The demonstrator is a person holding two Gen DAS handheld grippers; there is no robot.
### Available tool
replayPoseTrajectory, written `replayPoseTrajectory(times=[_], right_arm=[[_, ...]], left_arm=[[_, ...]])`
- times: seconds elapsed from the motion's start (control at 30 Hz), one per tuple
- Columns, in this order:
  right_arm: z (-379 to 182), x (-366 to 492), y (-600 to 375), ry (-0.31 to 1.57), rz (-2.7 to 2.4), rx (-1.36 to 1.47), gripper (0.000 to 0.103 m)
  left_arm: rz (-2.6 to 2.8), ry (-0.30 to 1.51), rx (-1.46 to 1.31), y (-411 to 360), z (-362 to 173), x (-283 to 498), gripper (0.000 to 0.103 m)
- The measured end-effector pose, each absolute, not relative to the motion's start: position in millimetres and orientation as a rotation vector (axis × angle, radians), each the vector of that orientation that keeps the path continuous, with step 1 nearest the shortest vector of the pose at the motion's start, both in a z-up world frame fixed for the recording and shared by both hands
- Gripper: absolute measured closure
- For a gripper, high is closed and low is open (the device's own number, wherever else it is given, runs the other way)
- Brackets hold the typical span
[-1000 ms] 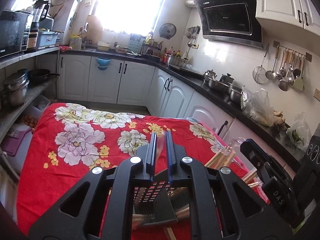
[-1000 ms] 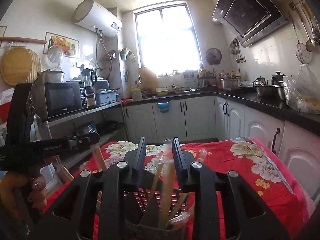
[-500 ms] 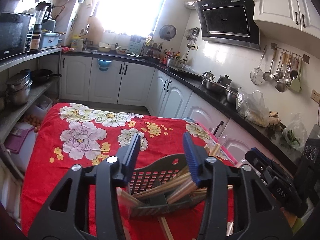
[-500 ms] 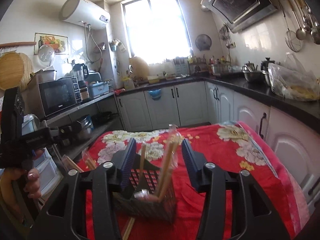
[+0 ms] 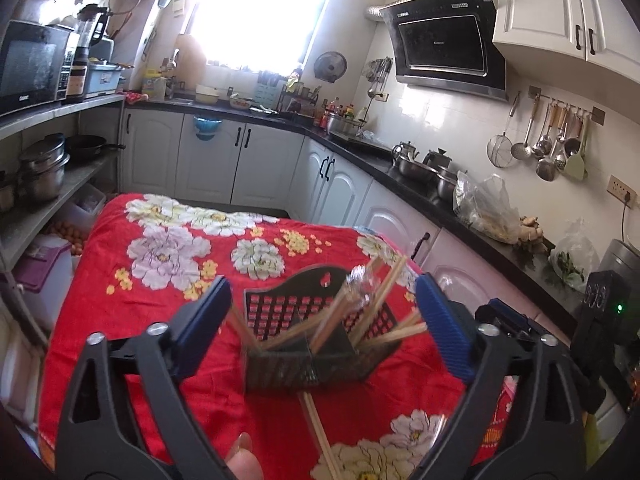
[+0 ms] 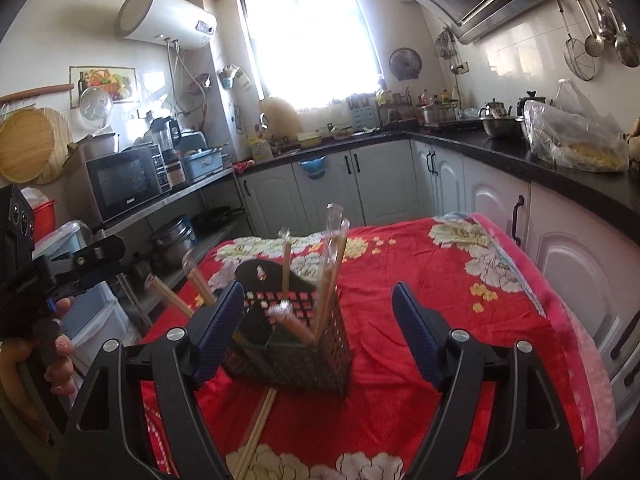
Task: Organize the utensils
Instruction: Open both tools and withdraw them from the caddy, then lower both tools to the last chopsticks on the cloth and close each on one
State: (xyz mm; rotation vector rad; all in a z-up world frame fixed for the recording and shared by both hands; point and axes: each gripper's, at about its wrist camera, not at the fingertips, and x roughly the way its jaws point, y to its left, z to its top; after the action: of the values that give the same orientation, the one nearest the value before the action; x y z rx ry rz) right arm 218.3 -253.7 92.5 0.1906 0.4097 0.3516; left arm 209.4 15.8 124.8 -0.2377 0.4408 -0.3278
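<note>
Chopsticks (image 5: 360, 312) are mostly standing bunched in the black mesh holder (image 6: 288, 344) on the red floral cloth (image 5: 160, 288), while one loose pair (image 6: 256, 432) is lying in front awaiting pickup, both the left gripper (image 5: 320, 328) and right gripper (image 6: 318, 332) gaping wide, empty.

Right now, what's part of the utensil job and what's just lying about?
Job: black holder; chopsticks in it; loose chopsticks on the cloth; left gripper and right gripper, both open.

Lying about: microwave; hanging ladles; plastic bag; kettle.

Perforated plastic caddy (image 5: 316, 312), wooden chopsticks (image 5: 384, 292).
</note>
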Motion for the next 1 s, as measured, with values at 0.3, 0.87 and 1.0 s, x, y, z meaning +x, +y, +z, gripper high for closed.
replayPoseTrajectory(times=[0.3,0.87,1.0], right_arm=[[79.8,195.4,-247.2,0.458,0.407,0.167,0.019],[38.8,171.6,-244.0,0.591,0.443,0.133,0.018],[32.2,167.2,-249.9,0.607,0.432,0.129,0.017]], left_arm=[[-0.275,0.483,-0.24,19.9,101.1,180.5,0.011],[-0.229,0.574,-0.254,18.4,58.1,159.4,0.011],[-0.244,0.592,-0.244,9.7,52.8,160.7,0.011]])
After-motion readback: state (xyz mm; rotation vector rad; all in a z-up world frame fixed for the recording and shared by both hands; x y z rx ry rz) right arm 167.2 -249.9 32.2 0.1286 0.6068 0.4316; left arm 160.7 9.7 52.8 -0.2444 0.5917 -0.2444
